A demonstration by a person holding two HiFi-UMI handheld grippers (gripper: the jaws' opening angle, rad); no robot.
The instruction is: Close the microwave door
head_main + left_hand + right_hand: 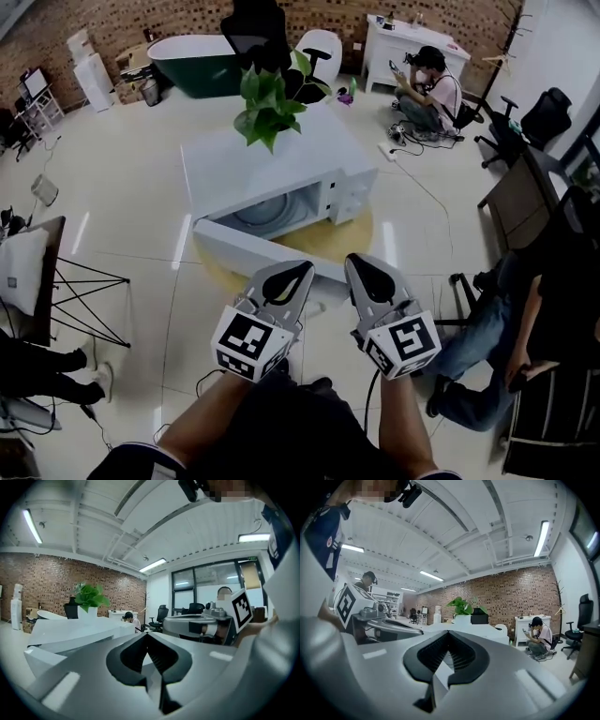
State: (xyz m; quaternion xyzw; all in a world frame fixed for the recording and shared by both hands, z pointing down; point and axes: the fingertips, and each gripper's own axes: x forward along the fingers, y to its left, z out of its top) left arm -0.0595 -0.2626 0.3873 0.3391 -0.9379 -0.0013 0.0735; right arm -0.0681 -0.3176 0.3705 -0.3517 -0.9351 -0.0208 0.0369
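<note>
White boxy microwave sat, white door open, round turntable inside; left gripper and right gripper pinched closed, empty.

White microwave; green plant; yellow table; red-brown brick wall; dark green bathtub; cream floor.

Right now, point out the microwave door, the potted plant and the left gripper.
microwave door (246,249), head view, on its open white panel.
potted plant (270,101), head view, on its green leaves.
left gripper (304,270), head view, at its closed jaw tips.
</note>
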